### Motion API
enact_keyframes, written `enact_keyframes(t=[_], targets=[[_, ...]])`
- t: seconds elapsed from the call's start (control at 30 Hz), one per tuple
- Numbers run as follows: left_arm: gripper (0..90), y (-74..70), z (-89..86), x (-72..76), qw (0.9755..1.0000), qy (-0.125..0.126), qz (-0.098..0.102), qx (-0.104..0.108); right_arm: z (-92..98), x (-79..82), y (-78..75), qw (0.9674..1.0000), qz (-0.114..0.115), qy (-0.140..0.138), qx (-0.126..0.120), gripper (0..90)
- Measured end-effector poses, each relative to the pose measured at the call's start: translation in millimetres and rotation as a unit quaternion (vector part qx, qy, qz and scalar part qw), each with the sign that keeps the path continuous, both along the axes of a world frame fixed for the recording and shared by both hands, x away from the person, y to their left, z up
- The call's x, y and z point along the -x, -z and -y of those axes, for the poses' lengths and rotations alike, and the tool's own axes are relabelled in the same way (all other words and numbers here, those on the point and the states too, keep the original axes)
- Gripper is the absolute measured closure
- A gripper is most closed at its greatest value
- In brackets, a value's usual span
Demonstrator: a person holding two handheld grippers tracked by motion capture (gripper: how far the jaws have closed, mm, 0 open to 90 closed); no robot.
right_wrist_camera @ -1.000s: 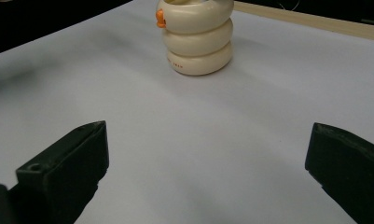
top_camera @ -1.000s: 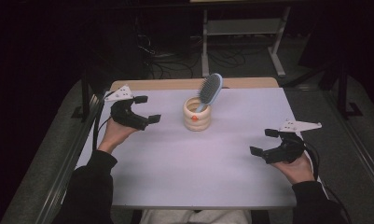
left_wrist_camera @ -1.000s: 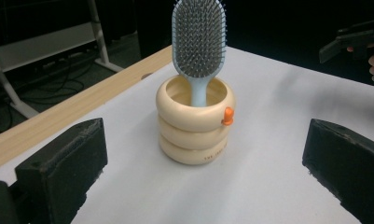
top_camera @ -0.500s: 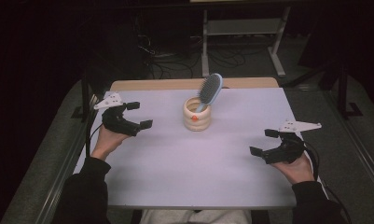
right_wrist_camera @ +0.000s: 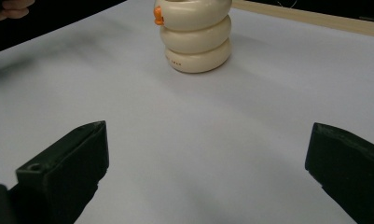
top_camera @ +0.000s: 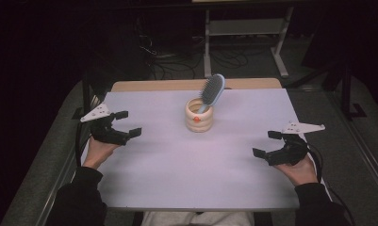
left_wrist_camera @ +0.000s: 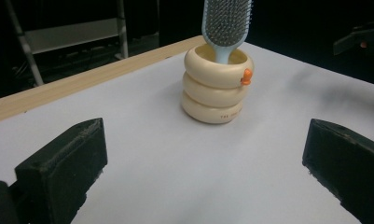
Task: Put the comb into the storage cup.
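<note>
- Saw the left gripper (top_camera: 129, 123) drawn back over the last second — from near the cup (top_camera: 199, 116) out to the left edge of the tabletop (top_camera: 191, 174), now well apart from the cup.
- Found its fingers (left_wrist_camera: 63, 168) spread wide and released in the left gripper view, with nothing between them but bare tabletop; the cup (left_wrist_camera: 217, 88) stood farther off, straight ahead.
- Noted no change at the right gripper (top_camera: 265, 143): same spot near the right edge, low over the tabletop, held in the person's hand.
- Found its fingers (right_wrist_camera: 65, 163) released too, wide apart and empty, with the cup (right_wrist_camera: 196, 37) well beyond them.
- Saw the brush (top_camera: 212, 92) standing handle-down in the cup, head up and leaning toward the far right, unmoved across the three high views; bristles faced the left gripper's camera (left_wrist_camera: 226, 23).
- Placed the cup upright at mid-tabletop, toward the far side, small orange knob (left_wrist_camera: 245, 77) on its wall, touched by neither gripper.
- Judged the retreat as a letting-go rather than an approach — brush already seated in the cup, both grippers clear of it and at rest near the edges.
- Took the work as likely finished, or as waiting at a start pose; could not tell which from these views alone.
</note>
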State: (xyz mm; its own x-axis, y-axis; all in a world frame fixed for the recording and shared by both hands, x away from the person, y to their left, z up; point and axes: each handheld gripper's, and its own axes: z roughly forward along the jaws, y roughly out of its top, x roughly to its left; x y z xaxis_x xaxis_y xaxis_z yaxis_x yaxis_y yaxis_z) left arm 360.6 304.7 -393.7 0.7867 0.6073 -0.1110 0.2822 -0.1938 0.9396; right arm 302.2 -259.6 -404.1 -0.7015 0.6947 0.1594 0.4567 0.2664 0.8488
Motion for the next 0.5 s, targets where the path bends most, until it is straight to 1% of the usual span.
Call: enact_keyframes(t=[0.1,0.33,0.43,0.5], targets=[[0.0,4.1,-8.5,3.6,0.9999,-0.011,-0.001,0.0,0.3,0.7,-0.1,1.0,0.001,0.001,-0.001,0.0],[0.0,9.4,-29.2,15.2,0.9995,-0.028,0.003,0.012,1.7,2.0,-0.3,1.0,0.003,0.003,-0.007,0.0],[0.0,11.7,-37.9,19.3,0.9992,-0.034,0.002,0.02,1.6,2.5,-0.2,0.9999,0.004,0.004,-0.01,0.0],[0.0,14.4,-44.5,22.0,0.9989,-0.044,0.001,0.019,2.0,3.0,-0.1,0.9999,0.004,0.003,-0.015,0.0]])
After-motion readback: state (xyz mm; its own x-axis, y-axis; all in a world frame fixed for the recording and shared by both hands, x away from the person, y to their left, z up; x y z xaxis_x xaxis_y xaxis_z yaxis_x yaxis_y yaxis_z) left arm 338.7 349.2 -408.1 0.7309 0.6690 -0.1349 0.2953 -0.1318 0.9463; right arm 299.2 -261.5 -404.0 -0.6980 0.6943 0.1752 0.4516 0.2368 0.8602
